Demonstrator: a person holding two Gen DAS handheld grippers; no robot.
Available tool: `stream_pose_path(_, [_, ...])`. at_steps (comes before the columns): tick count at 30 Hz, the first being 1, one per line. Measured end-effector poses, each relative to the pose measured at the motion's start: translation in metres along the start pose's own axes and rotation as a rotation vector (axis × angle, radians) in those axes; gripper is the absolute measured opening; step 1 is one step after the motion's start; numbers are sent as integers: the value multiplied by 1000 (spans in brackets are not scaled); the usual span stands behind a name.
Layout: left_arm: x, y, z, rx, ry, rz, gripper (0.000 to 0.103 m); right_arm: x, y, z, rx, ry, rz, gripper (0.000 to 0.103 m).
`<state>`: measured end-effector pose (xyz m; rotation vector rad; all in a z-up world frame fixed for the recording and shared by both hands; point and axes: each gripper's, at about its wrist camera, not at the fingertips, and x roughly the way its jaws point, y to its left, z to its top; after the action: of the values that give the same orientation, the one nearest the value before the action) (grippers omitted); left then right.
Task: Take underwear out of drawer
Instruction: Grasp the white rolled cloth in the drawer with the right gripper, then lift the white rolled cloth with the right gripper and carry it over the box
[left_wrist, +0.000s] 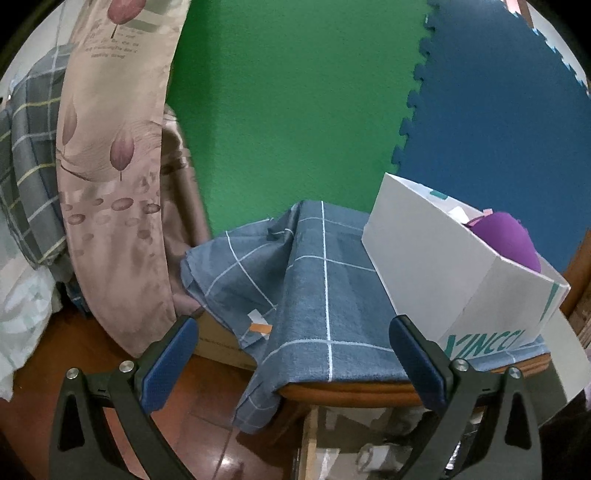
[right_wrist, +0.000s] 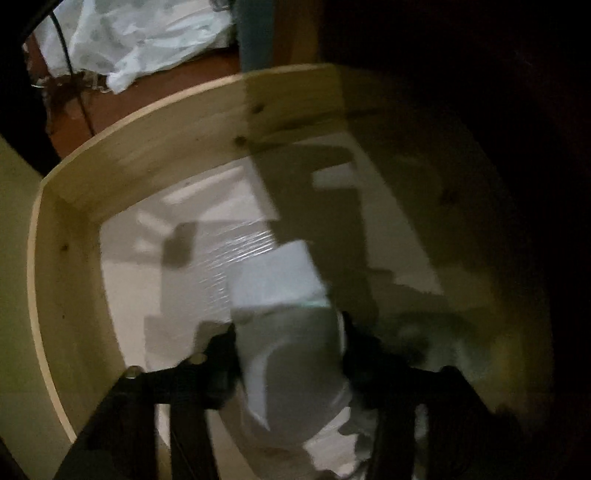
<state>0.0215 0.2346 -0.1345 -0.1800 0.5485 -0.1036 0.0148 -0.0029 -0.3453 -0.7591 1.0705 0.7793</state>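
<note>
The wooden drawer (right_wrist: 155, 155) stands pulled out, its pale pine walls rounded by the lens and its floor lined in white. Inside lies folded underwear (right_wrist: 291, 354), soft grey and white cloth; the picture is blurred. The right gripper (right_wrist: 290, 343) points down into the drawer with its dark jaws narrowed on that bundle, one on each side and pressing it.

The left gripper (left_wrist: 293, 334) hovers before the counter (left_wrist: 351, 389), its blue-padded jaws wide with nothing between them. A blue checked cloth (left_wrist: 314, 280) drapes over the counter's near edge. At the right on it sits a white cardboard box (left_wrist: 436, 258) holding a rounded purple item (left_wrist: 506, 240).
</note>
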Motion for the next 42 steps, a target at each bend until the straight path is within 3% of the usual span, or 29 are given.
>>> stream_pose_path(2, [1, -2, -1, 11, -3, 11, 102, -19, -1, -1, 26, -31, 5, 43])
stream_pose_path(7, [5, -7, -5, 41, 9, 37, 102, -83, -3, -14, 90, -106, -79, 43])
stream_pose_path(10, [2, -12, -7, 66, -5, 44, 102, -124, -2, -33, 202, -152, -132, 43])
stream_pose_path(13, [0, -17, -9, 88, -16, 60, 102, -170, -10, -66, 394, -218, -159, 43])
stream_pose_path(18, [5, -24, -12, 119, -8, 83, 102, -221, -23, -119, 702, -313, -134, 43])
stream_pose_path(21, [8, -29, -15, 146, 4, 85, 102, -237, -25, -133, 750, -324, -166, 43])
stream_pose_path(25, [5, -32, -19, 175, 6, 82, 102, -280, -39, -138, 822, -354, -300, 43])
stream_pose_path(30, [2, -34, -23, 198, 16, 59, 102, -316, -51, -122, 864, -350, -495, 43])
stream_pose_path(35, [-1, -33, -23, 187, 16, 39, 102, -341, -63, -115, 928, -362, -568, 43])
stream_pose_path(42, [-4, -28, -21, 165, 16, 28, 102, -351, -72, -106, 975, -374, -579, 43])
